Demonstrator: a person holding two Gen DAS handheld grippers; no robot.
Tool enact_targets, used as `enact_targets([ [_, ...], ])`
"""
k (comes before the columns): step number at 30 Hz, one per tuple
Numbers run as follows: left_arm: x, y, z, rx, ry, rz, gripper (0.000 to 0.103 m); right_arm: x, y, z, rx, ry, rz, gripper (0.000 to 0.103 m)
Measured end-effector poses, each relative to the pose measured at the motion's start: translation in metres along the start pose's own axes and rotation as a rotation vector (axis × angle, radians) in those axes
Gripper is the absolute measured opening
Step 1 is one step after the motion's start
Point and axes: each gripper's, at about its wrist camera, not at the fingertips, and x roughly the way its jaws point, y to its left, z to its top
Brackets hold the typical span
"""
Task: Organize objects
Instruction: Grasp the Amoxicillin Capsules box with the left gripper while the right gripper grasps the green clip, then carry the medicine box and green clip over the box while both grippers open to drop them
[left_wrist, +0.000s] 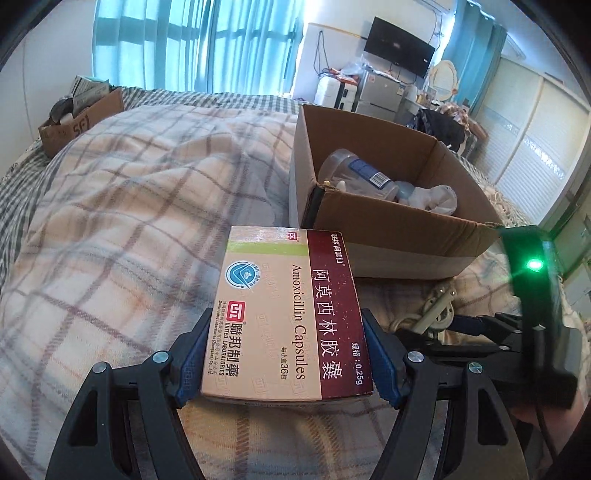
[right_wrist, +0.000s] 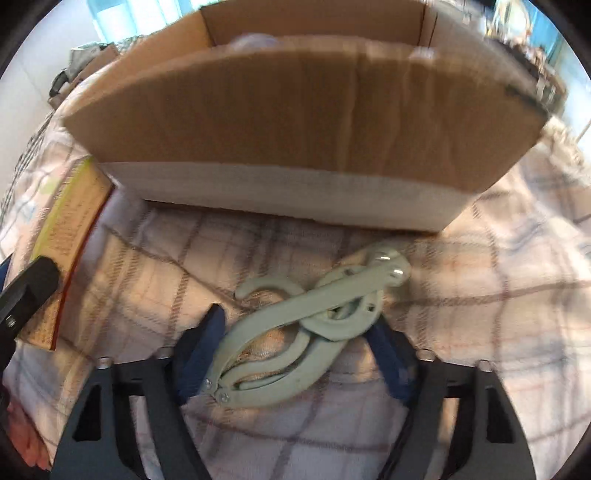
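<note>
Blanket (left_wrist: 122, 206) covers the bed where the left hand-held gripper (left_wrist: 286, 360) clamps an amoxicillin box (left_wrist: 284, 314) just before the cardboard box (left_wrist: 406, 236) — the right hand-held gripper (right_wrist: 295, 354) stands spread around a folded pale-green hanger (right_wrist: 306, 325), its pads flanking it.

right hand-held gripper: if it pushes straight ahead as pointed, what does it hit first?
Likely the folded hanger: it already lies between the right hand-held gripper fingers on the blanket. Beyond it stands the near wall of the cardboard box. Depth is unclear in this blurred view.
</note>
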Motion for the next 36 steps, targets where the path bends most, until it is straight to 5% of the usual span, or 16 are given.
enact_targets([
  [1,-0.001,0.000,0.000,-0.003,-0.002,-0.001,0.076,-0.007,0.001,-0.002,-0.007,-0.021,-0.006,0.040],
  [3,-0.001,0.000,0.000,-0.014,0.002,-0.005,0.076,-0.022,0.004,-0.006,-0.025,-0.063,-0.013,0.025],
  [12,-0.022,0.003,-0.006,-0.077,-0.018,-0.026,0.075,-0.075,0.013,-0.027,-0.075,-0.197,0.079,0.011],
  [13,-0.027,0.002,-0.007,-0.079,-0.025,-0.029,0.075,-0.079,0.011,-0.026,-0.084,-0.206,0.084,0.000],
  [20,-0.057,-0.009,0.002,-0.062,-0.087,-0.027,0.075,-0.126,0.010,-0.013,-0.092,-0.344,0.076,0.000],
  [24,-0.061,-0.014,0.007,-0.036,-0.107,0.006,0.075,-0.136,-0.003,-0.015,-0.061,-0.345,0.084,0.000],
  [26,-0.057,-0.013,0.005,-0.034,-0.104,0.029,0.075,-0.121,-0.010,-0.015,-0.025,-0.299,0.108,0.006],
  [28,-0.048,-0.008,0.002,-0.049,-0.086,0.027,0.075,-0.103,-0.013,-0.017,0.003,-0.262,0.138,0.041],
  [29,-0.043,-0.005,0.000,-0.053,-0.074,0.028,0.075,-0.094,-0.013,-0.018,0.011,-0.246,0.153,0.046],
  [36,-0.027,0.005,-0.005,-0.080,-0.039,0.022,0.075,-0.039,0.010,-0.006,-0.016,-0.135,0.204,0.043],
])
